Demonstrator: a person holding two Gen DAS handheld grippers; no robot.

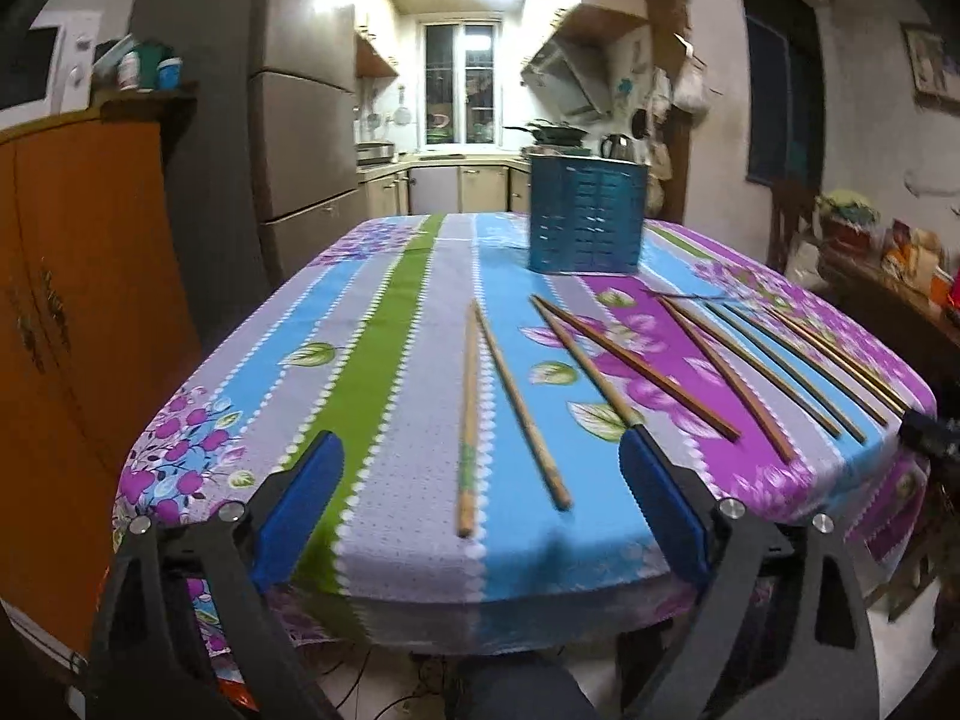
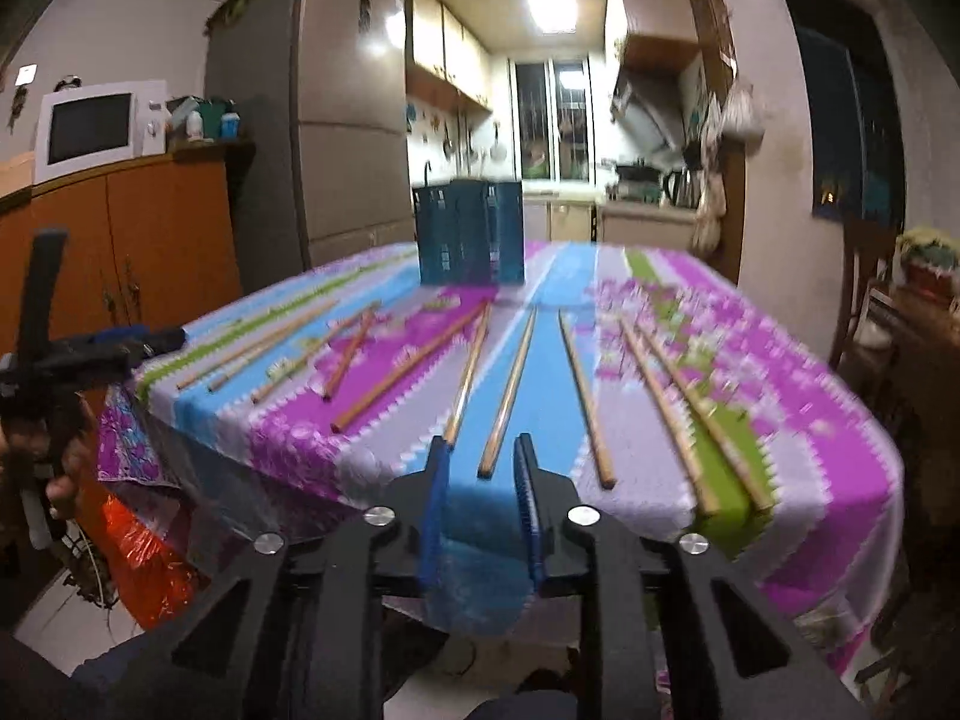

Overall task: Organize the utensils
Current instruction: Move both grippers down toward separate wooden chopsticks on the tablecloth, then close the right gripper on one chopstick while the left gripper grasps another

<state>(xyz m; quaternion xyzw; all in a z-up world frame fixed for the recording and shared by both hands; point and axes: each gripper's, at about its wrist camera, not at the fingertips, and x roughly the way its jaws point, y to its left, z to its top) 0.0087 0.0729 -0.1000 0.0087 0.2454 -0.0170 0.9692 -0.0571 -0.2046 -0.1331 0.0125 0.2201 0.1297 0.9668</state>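
From my feed, the fridge (image 2: 354,114) anchors everything. Left of it I see an orange wooden cabinet (image 2: 156,240) carrying a white microwave (image 2: 96,127), with a few small containers (image 2: 210,117) between microwave and fridge. Right of the fridge the kitchen opens: wall cupboards (image 2: 447,54) up high, a lit ceiling lamp (image 2: 553,7), a barred window (image 2: 549,120) at the back. Further right sit a range hood (image 2: 651,114) and a kettle (image 2: 681,187). In front of the fridge, a table wears a striped floral tablecloth (image 1: 396,312).
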